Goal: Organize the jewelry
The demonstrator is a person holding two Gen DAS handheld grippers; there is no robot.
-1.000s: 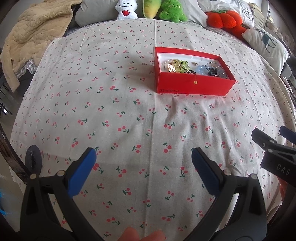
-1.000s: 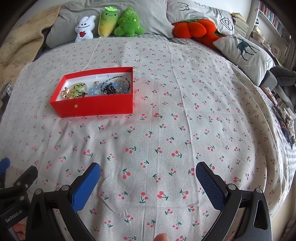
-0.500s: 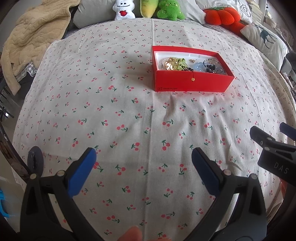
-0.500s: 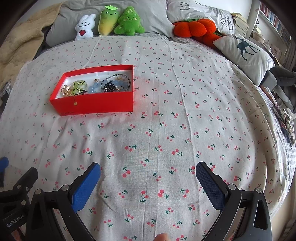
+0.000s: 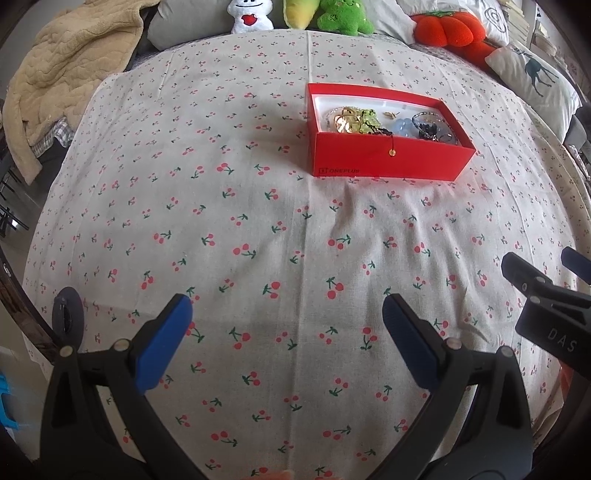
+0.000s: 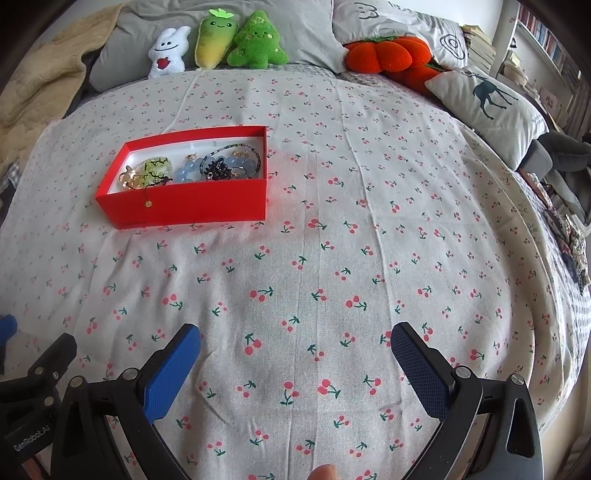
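1. The bed is covered by a white sheet printed with small red cherries
2. A red box holding jewelry sits on the sheet
3. At the head lie grey pillows, three plush toys, an orange cushion and a deer pillow
4. A beige blanket is heaped at one corner

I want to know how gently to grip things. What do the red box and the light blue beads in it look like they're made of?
The red box looks like matte cardboard: thin straight walls, sharp folded corners, printed logo. The light blue beads look like glossy, translucent glass or stone, though plastic is possible.
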